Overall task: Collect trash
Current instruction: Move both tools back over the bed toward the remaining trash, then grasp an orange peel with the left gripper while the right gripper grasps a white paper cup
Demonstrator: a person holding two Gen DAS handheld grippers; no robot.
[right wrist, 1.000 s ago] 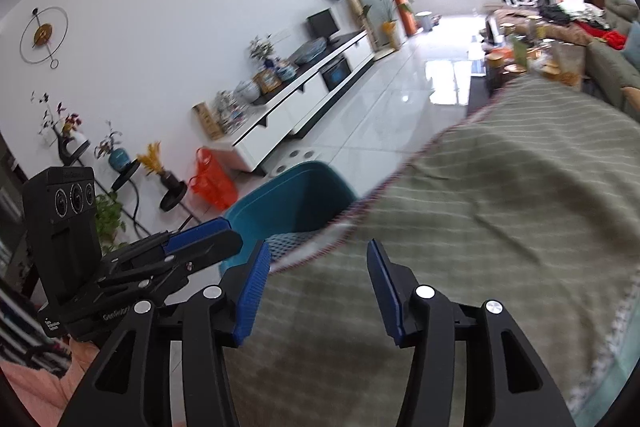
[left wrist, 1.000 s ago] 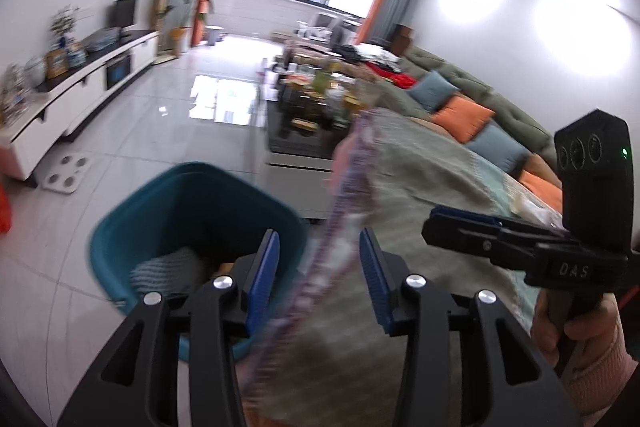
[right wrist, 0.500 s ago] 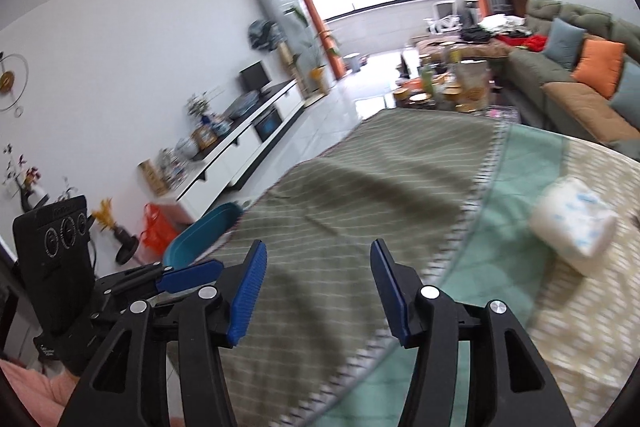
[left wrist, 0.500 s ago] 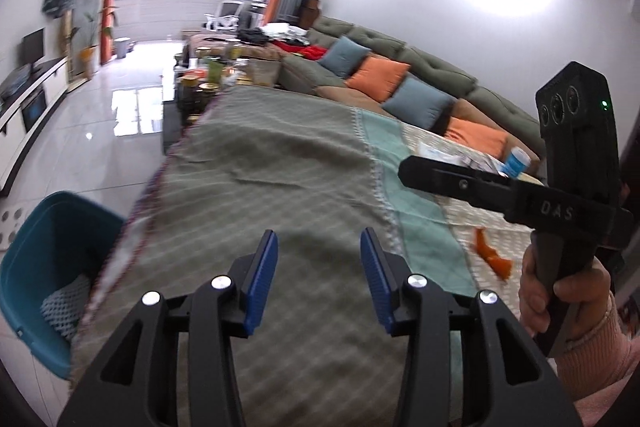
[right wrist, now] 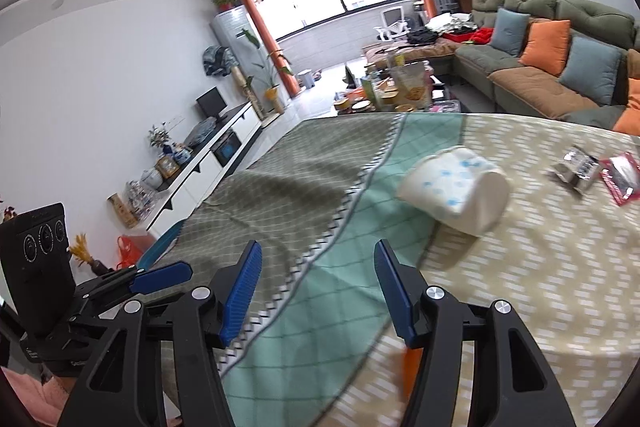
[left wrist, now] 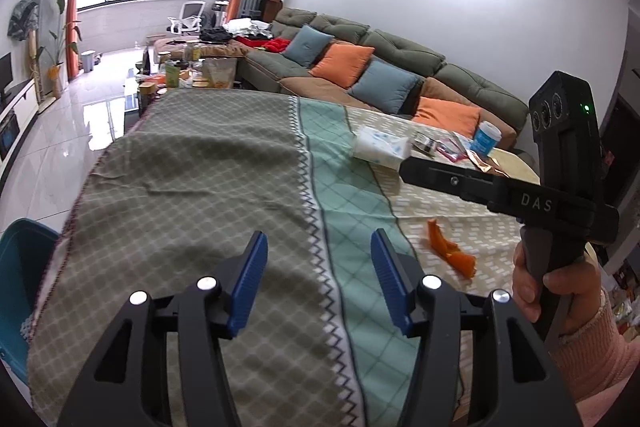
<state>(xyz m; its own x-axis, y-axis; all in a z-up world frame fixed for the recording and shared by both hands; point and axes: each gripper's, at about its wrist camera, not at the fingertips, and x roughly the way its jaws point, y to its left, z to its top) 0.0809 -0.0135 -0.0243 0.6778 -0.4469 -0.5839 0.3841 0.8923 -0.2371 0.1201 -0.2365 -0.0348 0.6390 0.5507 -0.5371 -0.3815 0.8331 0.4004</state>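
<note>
At the far left, a teal plastic bin [left wrist: 18, 275] is sitting beside the surface [left wrist: 200, 187], something pale and checked showing inside it. You are holding your left hand-held gripper [left wrist: 318, 283] spread wide and empty over the woven diamond-patterned cloth. Right of it, curled orange peel scraps [left wrist: 450, 251] are lying on the beige part. Your right hand-held gripper [right wrist: 318, 291] is also gaping empty, a soft tissue pack [right wrist: 456, 189] ahead and crinkly wrappers [right wrist: 600, 173] further right.
</note>
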